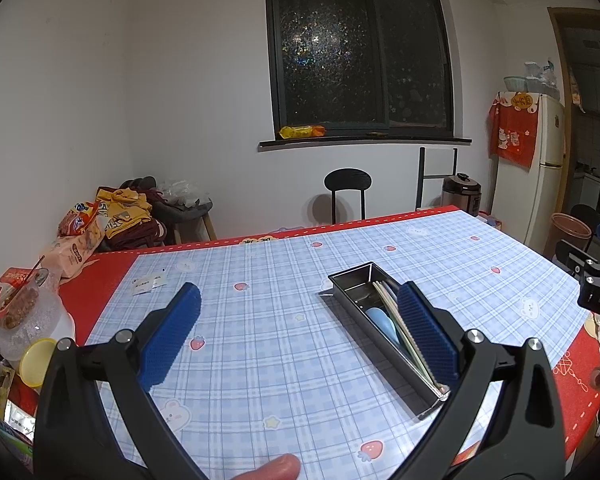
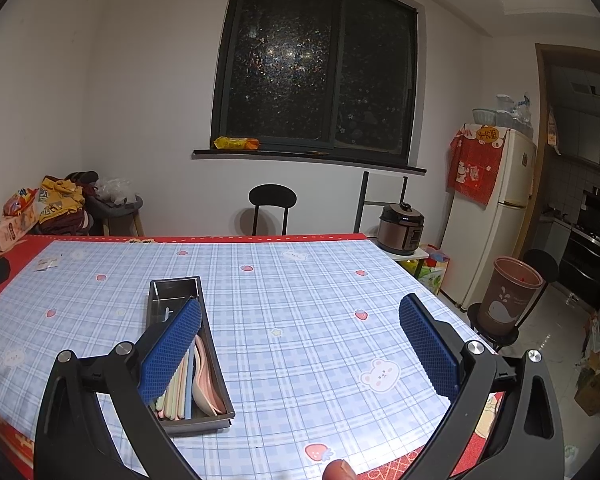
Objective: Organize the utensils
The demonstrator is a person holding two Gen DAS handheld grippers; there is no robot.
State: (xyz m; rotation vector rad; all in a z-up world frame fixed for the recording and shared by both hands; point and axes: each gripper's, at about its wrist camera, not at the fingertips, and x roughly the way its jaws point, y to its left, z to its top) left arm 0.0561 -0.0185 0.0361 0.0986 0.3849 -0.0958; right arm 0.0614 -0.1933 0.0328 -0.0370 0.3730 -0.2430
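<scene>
Behind your table stood a white wall (image 2: pixel 152 92) with a dark sliding window (image 2: pixel 319 60), a black chair (image 2: pixel 272 200) beneath it, a cream refrigerator (image 2: pixel 495 216) right, and glossy tiled floor (image 2: pixel 547 332).

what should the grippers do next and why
Probably just back both away. The metal tray already holds the pastel utensils, and no loose utensil shows on the checked tablecloth. The left gripper and right gripper are both open and empty, above the table, so nothing seems left to pick up.
</scene>
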